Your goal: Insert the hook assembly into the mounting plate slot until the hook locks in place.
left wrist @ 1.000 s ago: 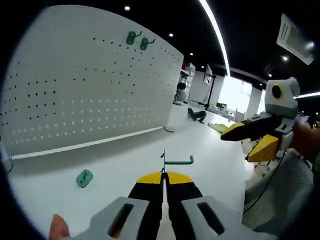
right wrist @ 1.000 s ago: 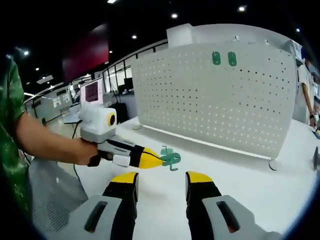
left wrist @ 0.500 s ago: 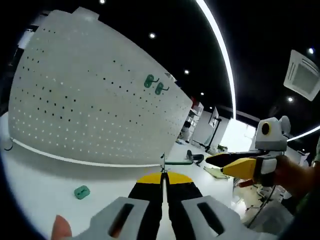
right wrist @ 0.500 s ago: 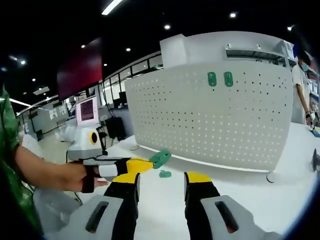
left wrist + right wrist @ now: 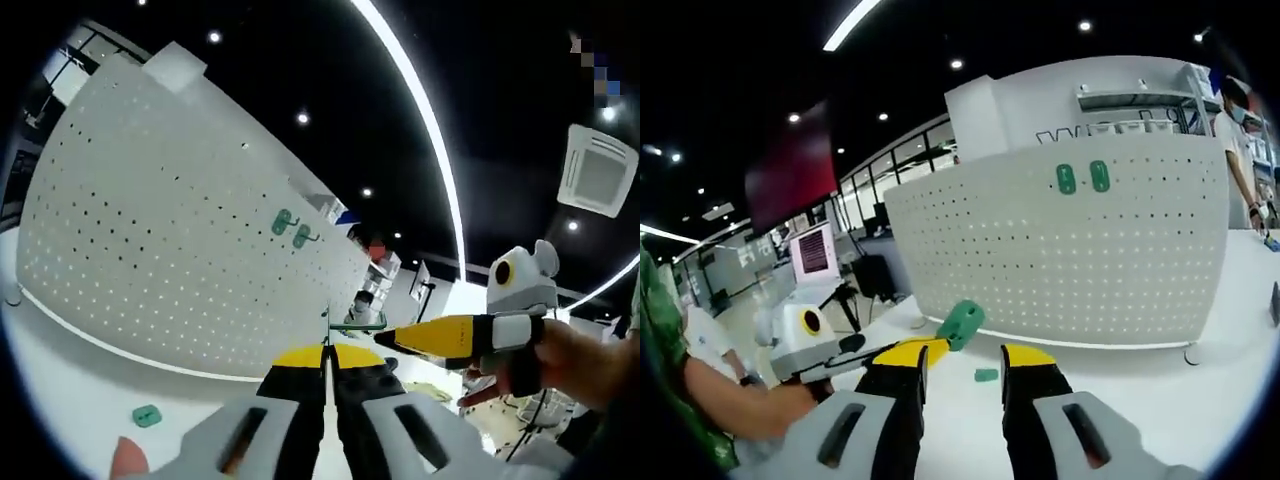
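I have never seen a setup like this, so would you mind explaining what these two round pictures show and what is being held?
A person holds a two-jaw gripper in each hand, and each picture comes from a fisheye camera riding on one gripper. In the left gripper view, the left gripper is shut on a green hook assembly, and the right gripper reaches in from the right. In the right gripper view, the right gripper is open, the left one coming in beside it. On the white table stands a white pegboard carrying two green pieces; another small green piece lies on the table.
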Tool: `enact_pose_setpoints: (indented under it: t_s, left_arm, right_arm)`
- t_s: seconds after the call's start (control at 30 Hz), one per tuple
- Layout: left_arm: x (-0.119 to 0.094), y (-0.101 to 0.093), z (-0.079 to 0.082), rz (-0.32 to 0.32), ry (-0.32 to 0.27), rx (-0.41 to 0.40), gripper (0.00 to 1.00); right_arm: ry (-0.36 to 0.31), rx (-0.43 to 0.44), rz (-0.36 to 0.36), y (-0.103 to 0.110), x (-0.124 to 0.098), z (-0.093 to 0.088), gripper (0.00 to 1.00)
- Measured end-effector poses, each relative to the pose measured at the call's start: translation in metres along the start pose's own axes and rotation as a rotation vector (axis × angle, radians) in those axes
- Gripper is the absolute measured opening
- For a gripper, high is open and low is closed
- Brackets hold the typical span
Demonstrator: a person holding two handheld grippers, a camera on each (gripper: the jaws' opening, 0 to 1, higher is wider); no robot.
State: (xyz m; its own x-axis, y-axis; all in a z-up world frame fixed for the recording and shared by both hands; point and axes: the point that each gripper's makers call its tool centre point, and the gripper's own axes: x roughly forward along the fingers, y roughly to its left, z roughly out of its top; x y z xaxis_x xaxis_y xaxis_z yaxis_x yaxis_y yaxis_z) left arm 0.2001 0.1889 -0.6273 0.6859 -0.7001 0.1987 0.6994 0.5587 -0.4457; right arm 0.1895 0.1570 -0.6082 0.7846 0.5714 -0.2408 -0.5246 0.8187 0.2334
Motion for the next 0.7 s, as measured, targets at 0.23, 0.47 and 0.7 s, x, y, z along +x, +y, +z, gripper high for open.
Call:
enact_pose_setpoints:
  t_s: [0.23, 0.47, 0.7]
  left_arm:
    - [0.001, -0.006, 0.007, -0.008, -0.028, 0.03, 0.01]
    - [0.0, -0.012, 0.009, -0.019, -0.039, 0.064, 0.01]
    - [-0.001, -0.013, 0.01, -0.018, -0.044, 0.09, 0.01]
  right_arm:
    - [-0.029, 0.069, 0.003, 0.007, 0.007, 0.011, 0.21]
    - [-0.043, 0.127, -0.001, 0.007, 0.01, 0.014, 0.16]
    - [-0.059, 0.208, 0.001, 0.005, 0.011, 0.013, 0.11]
